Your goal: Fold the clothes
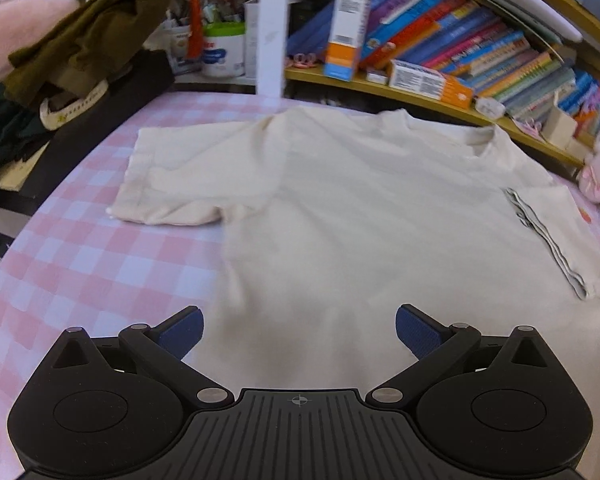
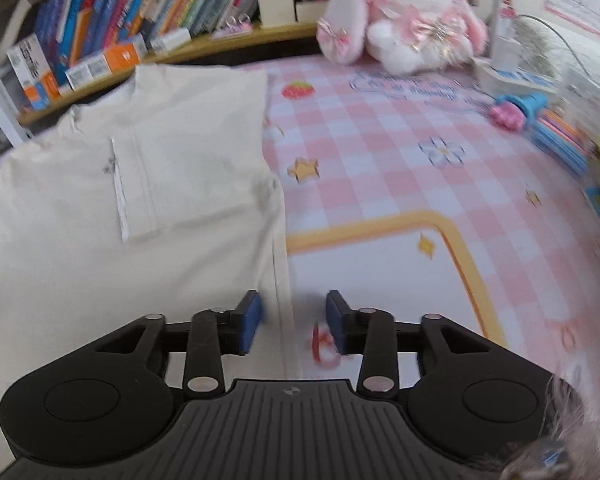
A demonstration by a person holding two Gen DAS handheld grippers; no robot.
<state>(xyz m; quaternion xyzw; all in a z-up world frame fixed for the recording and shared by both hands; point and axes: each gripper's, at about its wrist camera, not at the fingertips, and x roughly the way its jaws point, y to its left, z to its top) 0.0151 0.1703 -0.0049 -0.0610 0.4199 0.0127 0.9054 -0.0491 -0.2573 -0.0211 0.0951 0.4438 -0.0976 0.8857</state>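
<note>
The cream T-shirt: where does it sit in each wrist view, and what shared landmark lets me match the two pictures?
Left wrist view: the cream T-shirt fills the centre and right, one sleeve spread out at left, the other folded over the body.
Right wrist view: the T-shirt fills the left half, its folded edge running down the middle.
Shared landmark: the orange and white box lying on the bookshelf behind the shirt.

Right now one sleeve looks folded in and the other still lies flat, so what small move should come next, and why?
Probably ease the left gripper, jaws open and empty over the cream T-shirt, toward the spread sleeve and pinch its edge; that sleeve lies unfolded on the checked cloth.
</note>
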